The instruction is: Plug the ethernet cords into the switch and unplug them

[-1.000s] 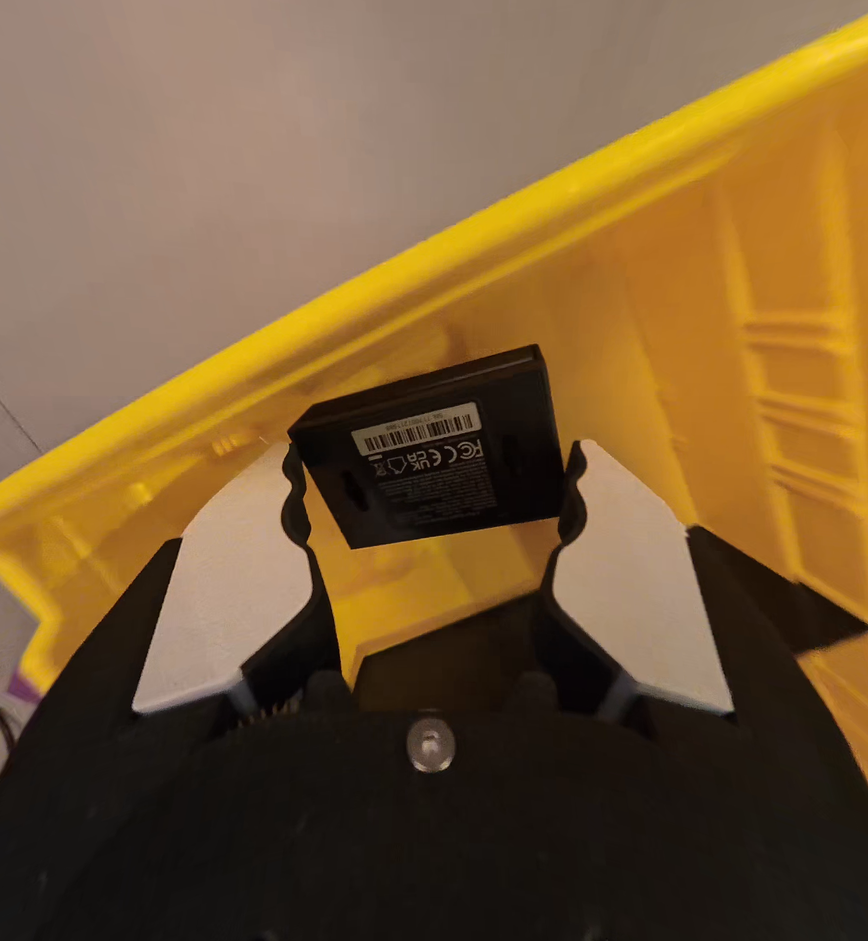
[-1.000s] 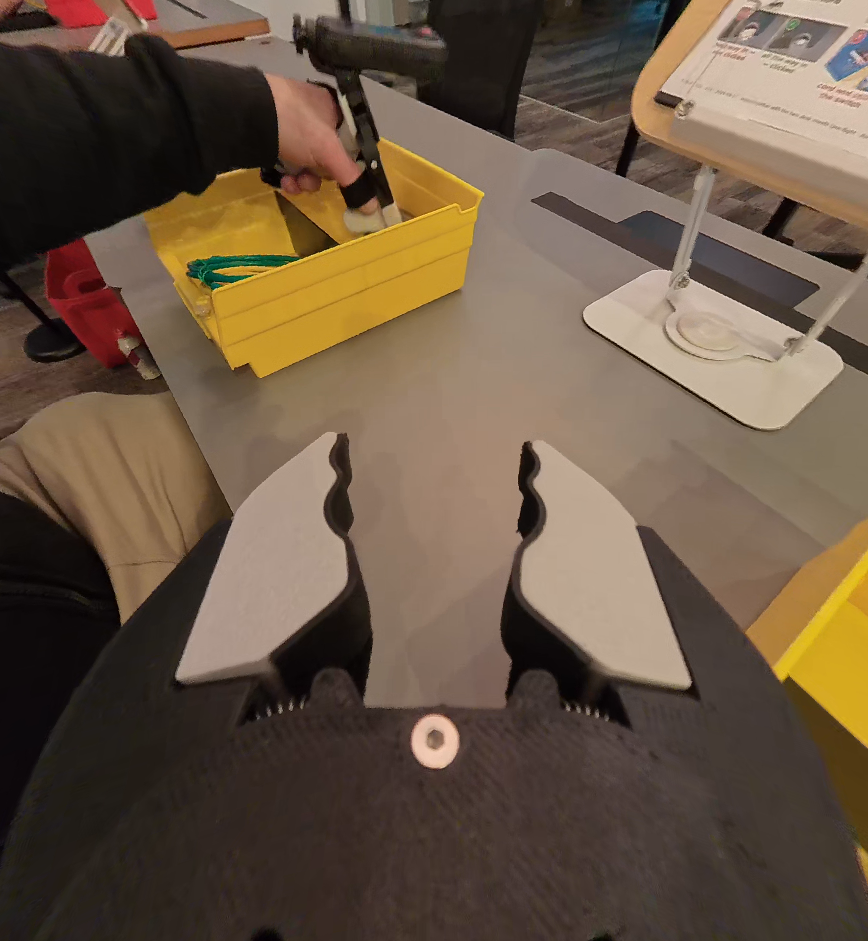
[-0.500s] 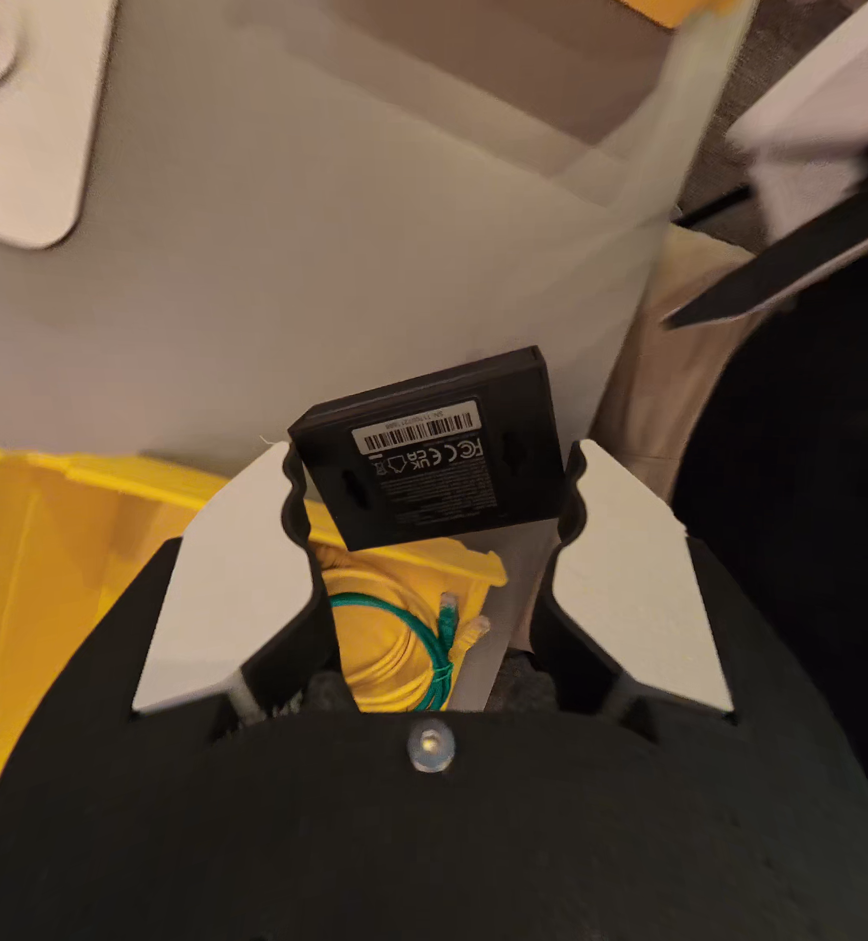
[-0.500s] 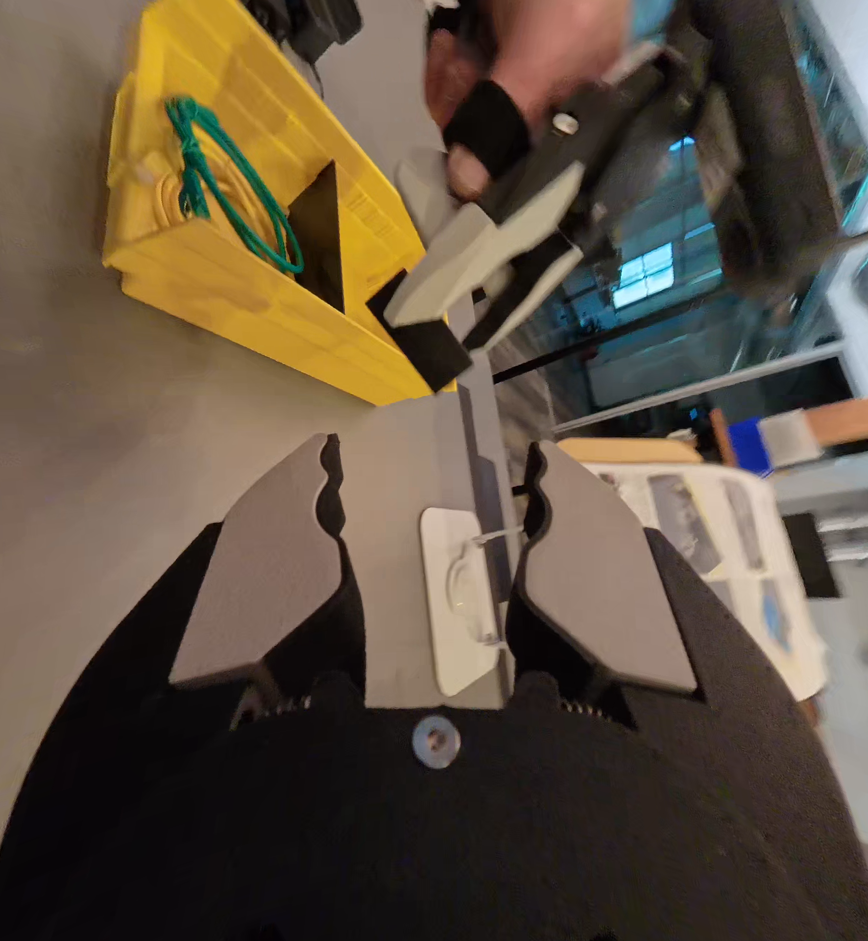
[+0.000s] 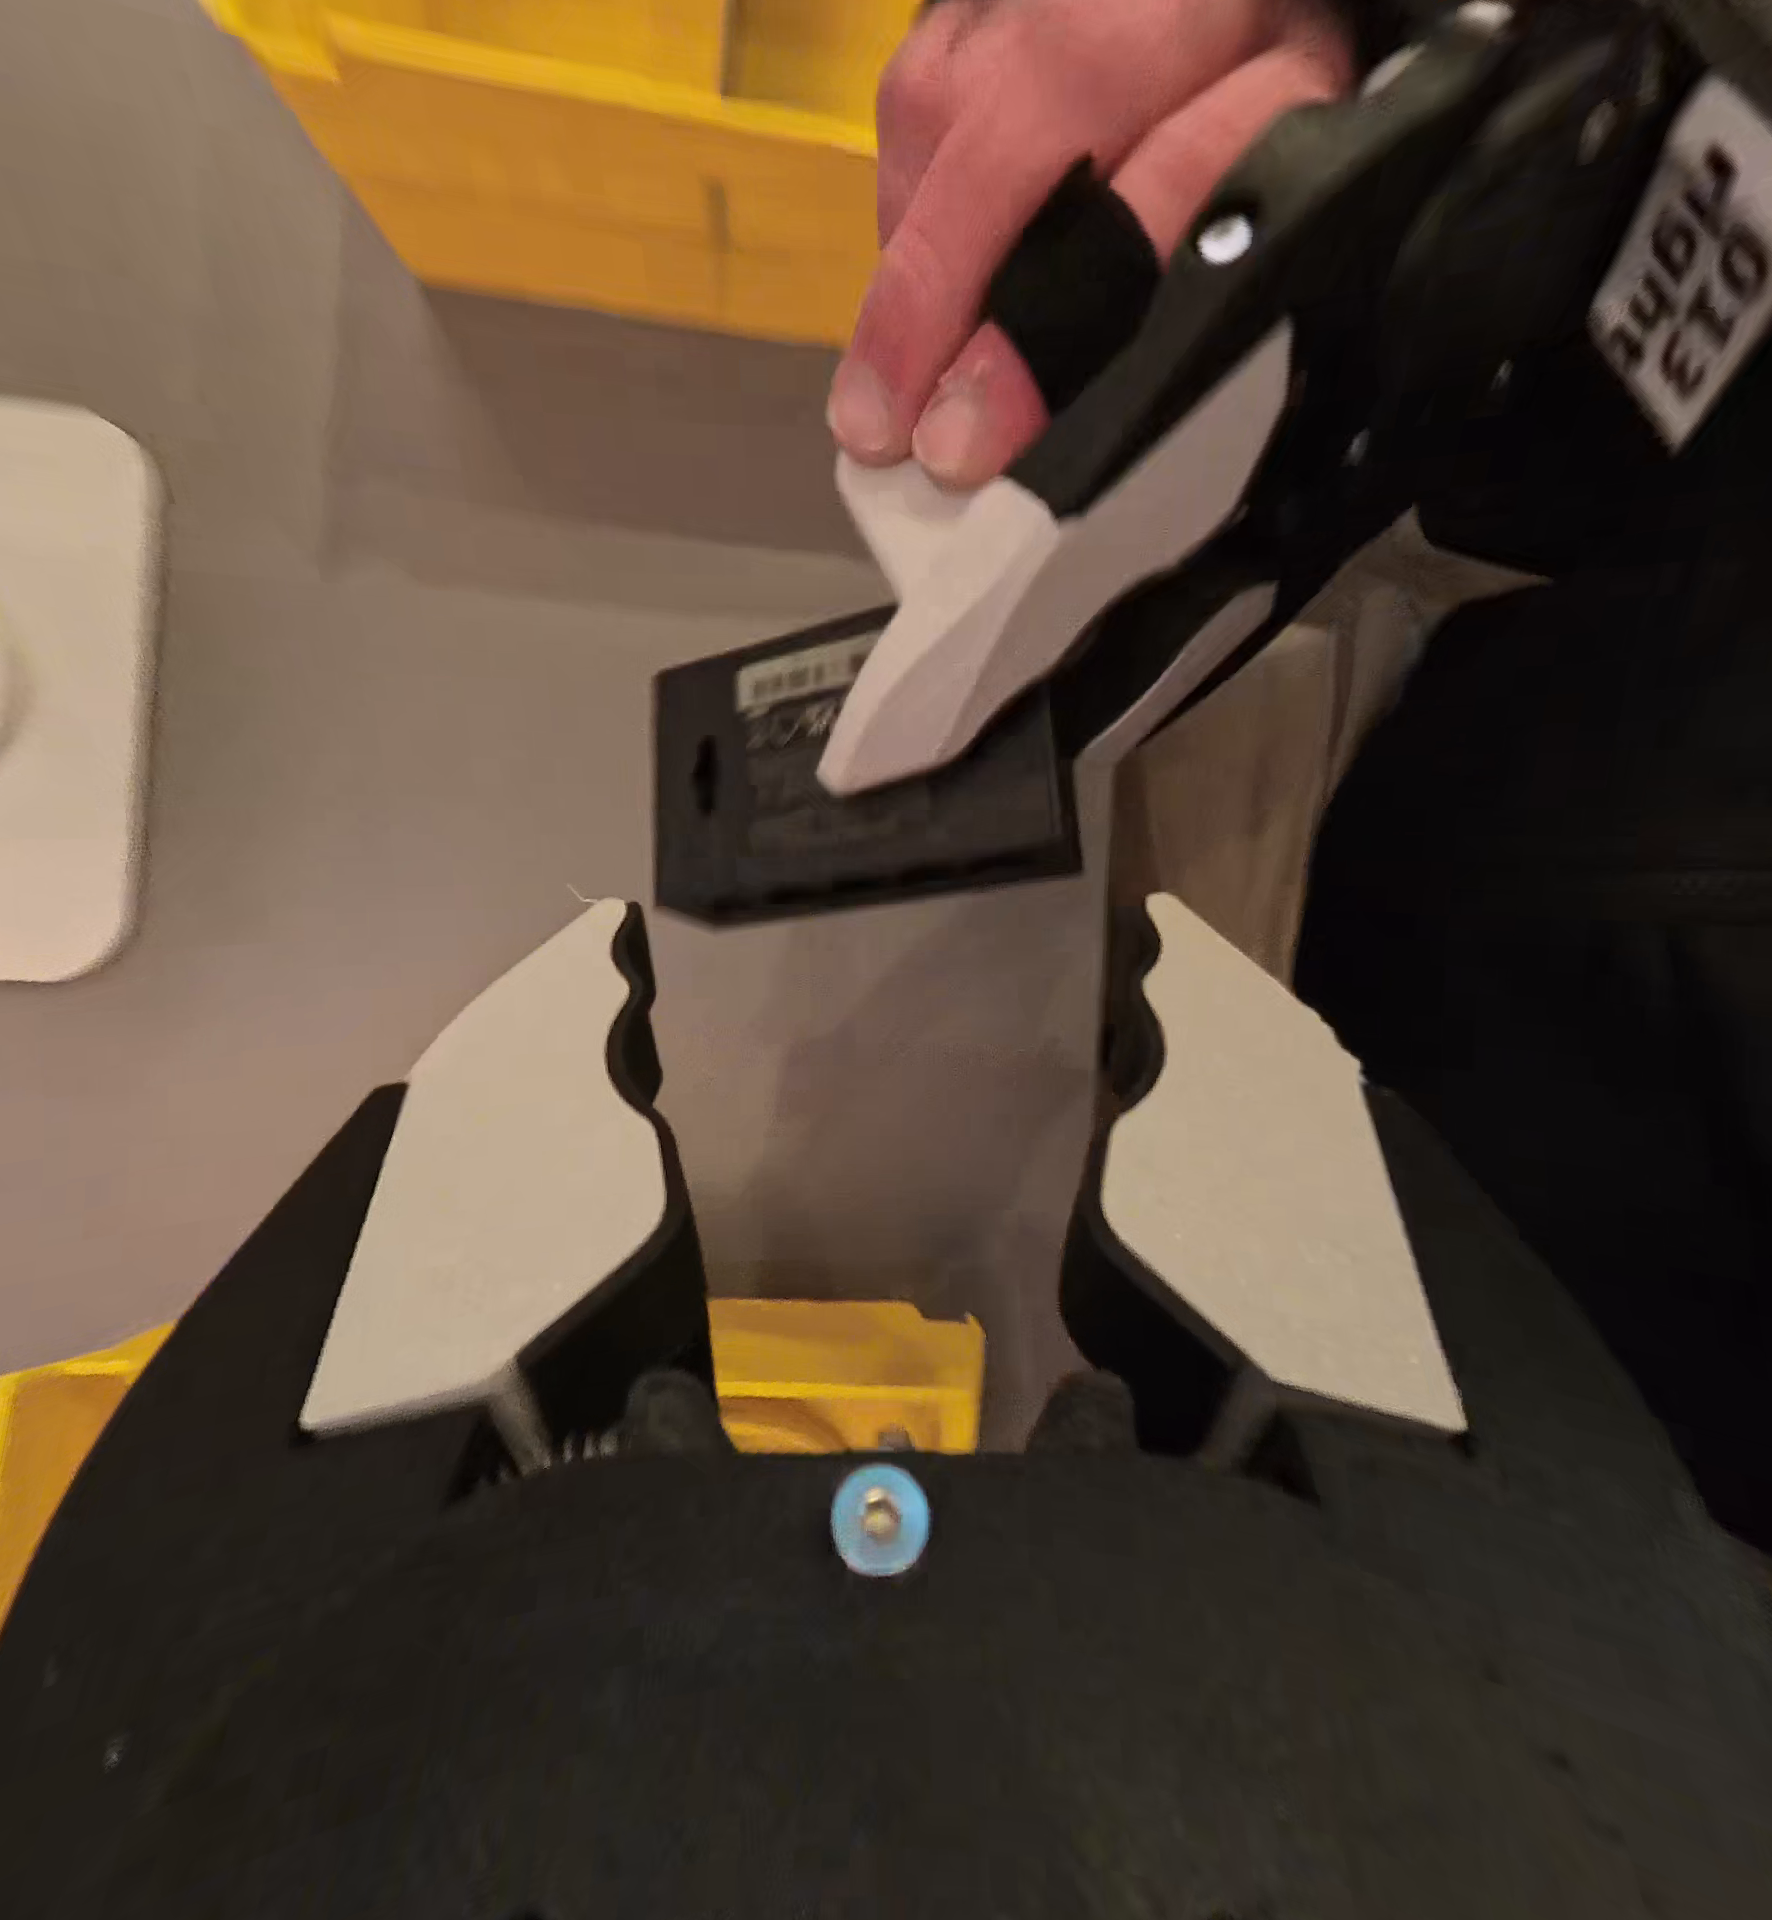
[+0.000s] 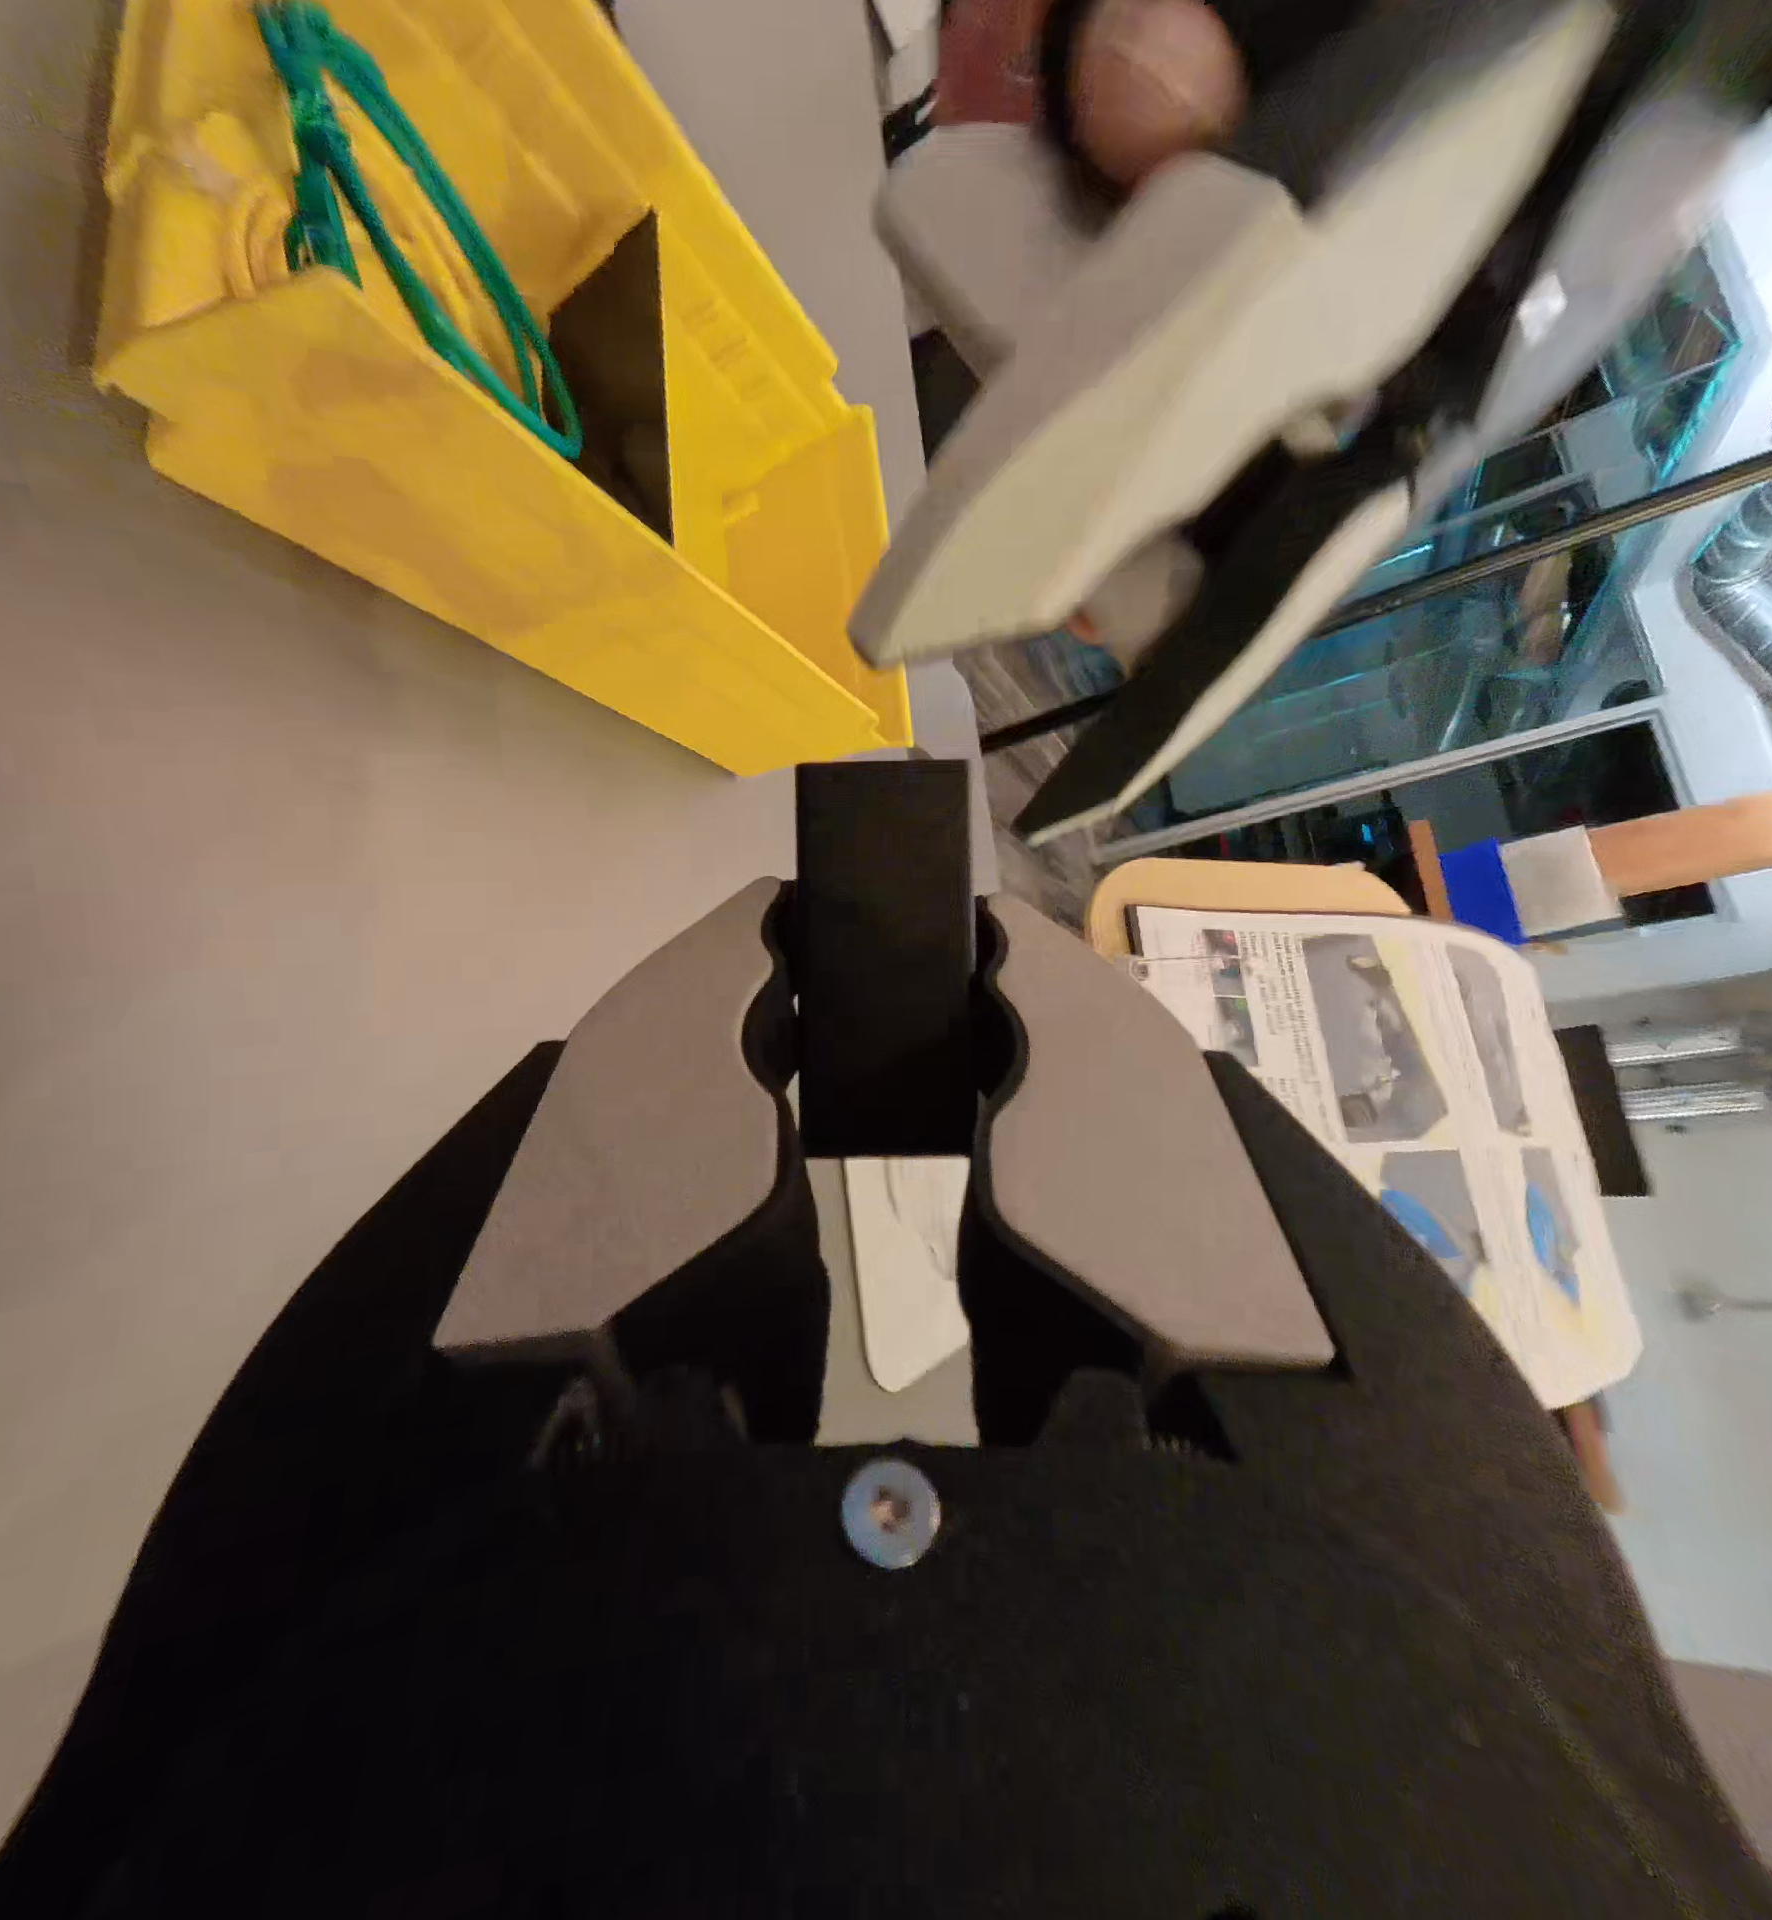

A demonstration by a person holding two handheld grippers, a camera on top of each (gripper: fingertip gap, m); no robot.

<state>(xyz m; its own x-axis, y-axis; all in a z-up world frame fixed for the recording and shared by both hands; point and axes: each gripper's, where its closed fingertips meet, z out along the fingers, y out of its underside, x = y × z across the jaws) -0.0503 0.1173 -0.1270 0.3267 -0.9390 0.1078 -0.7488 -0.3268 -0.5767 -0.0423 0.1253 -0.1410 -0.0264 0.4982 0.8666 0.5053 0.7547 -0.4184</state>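
The switch [image 5: 861,821] is a small flat black box with a label on its underside. My right gripper [image 6: 882,904] is shut on it across its thin sides [image 6: 882,966] and holds it above the grey table. In the left wrist view a hand holds the right gripper [image 5: 965,686], whose pale finger lies over the switch. My left gripper [image 5: 882,925] is open and empty, just short of the switch. Its blurred fingers [image 6: 1121,488] show in the right wrist view. A green cord [image 6: 414,229] and a yellow cord [image 6: 238,229] lie coiled in a yellow bin [image 6: 508,540].
A second yellow bin [image 5: 601,156] stands farther along the table [image 5: 394,727]. A white stand base [image 5: 20,686] sits at the left and carries a tilted instruction sheet [image 6: 1381,1091]. The person's dark sleeve and tan trousers lie beyond the table edge at the right.
The switch has passed from my left gripper to my right. The left jaws have opened and drawn back from it, and the right gripper has closed on it.
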